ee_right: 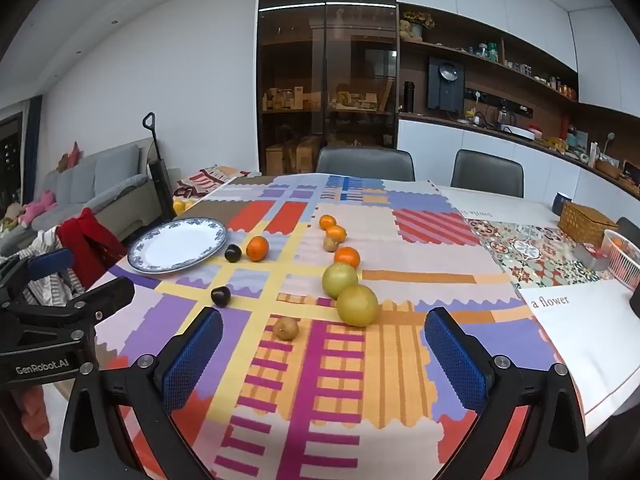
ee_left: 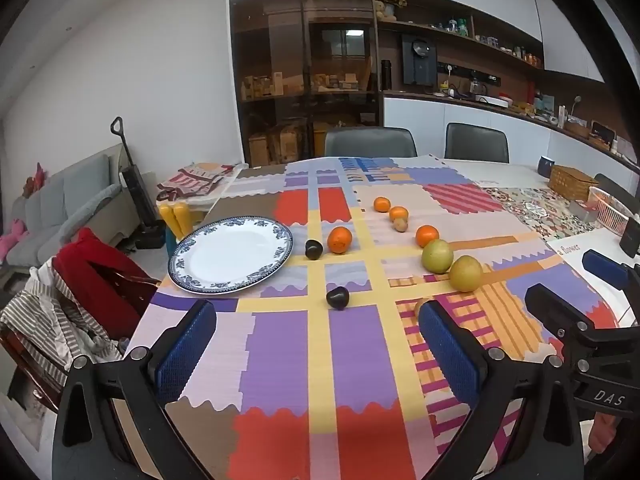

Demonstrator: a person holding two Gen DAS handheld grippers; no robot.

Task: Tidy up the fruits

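Observation:
An empty blue-rimmed white plate (ee_left: 230, 255) (ee_right: 178, 245) lies at the table's left. Right of it lie a dark plum (ee_left: 313, 249) (ee_right: 232, 253) and an orange (ee_left: 339, 240) (ee_right: 257, 248). A second plum (ee_left: 338, 298) (ee_right: 221, 296) lies nearer. Further right are several oranges (ee_left: 427, 236) (ee_right: 347, 257), two yellow-green round fruits (ee_left: 437, 255) (ee_right: 357, 305) and small brown fruits (ee_right: 286, 328). My left gripper (ee_left: 316, 344) and right gripper (ee_right: 322, 354) are open and empty, above the table's near edge. Each shows in the other's view.
A patchwork cloth (ee_left: 288, 360) covers the table. A wicker box (ee_right: 586, 222), a pink basket (ee_right: 624, 258) and a dark mug (ee_right: 561, 203) stand at the far right. Chairs (ee_right: 364, 164) stand behind; one with clothes (ee_left: 92, 280) stands left.

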